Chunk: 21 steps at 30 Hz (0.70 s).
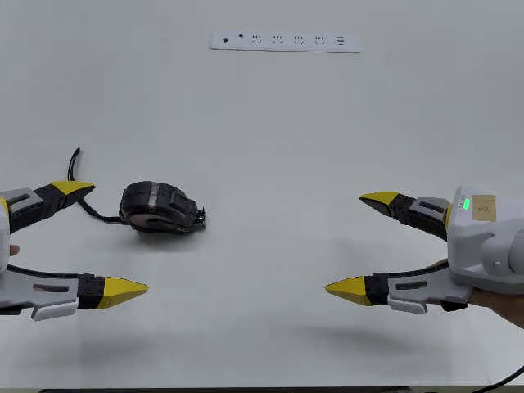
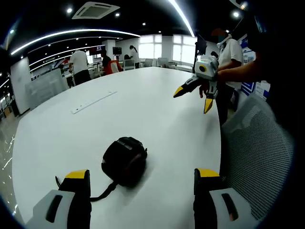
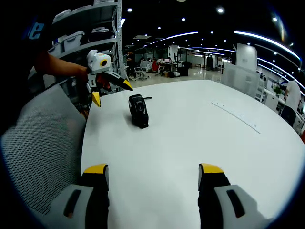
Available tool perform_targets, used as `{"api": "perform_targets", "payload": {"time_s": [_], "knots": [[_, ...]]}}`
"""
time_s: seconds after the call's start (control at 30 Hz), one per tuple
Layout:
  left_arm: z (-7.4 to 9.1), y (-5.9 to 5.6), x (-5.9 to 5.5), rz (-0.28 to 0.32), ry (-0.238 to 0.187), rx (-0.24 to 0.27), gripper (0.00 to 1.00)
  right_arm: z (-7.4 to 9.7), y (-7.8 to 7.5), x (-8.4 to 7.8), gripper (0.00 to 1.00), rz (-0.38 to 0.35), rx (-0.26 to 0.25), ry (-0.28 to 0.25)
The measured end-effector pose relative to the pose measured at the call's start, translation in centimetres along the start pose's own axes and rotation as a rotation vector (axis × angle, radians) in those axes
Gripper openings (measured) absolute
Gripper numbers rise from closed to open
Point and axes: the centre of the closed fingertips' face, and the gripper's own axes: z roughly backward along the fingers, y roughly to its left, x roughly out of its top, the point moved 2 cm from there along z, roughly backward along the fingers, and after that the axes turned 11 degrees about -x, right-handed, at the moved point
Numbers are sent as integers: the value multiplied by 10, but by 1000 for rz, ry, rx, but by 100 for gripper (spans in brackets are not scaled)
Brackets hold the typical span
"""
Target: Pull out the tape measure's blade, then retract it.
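A black tape measure (image 1: 159, 208) lies on the white table (image 1: 270, 123), a black wrist cord trailing off its left side; its blade is fully inside the case. In the left gripper view the tape measure (image 2: 124, 160) rests just ahead of the open jaws. My left gripper (image 1: 98, 237) stands open at the left edge, its yellow tips on either side of the cord end, not touching the case. My right gripper (image 1: 362, 243) hovers open at the right, well apart from the tape. In the right gripper view the tape measure (image 3: 138, 110) sits far ahead.
A white power strip (image 1: 284, 41) lies flat at the back of the table. A mesh chair back (image 2: 257, 152) stands beside the table's near edge. People and desks fill the office beyond.
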Motion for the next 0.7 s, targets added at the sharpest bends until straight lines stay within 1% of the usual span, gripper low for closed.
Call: {"api": "perform_targets", "payload": {"time_s": [0.3,0.5,0.57,0.7], "knots": [[-6,6,1,-24,41,-46,79,-12,1,6,70,38,34,-4],[-10,13,2,-48,69,-71,72,-24,2,13,66,69,54,-13],[-11,15,3,-55,75,-81,67,-27,3,15,65,83,62,-18],[-16,20,2,-76,103,-91,64,-35,2,21,61,108,72,-29]]}}
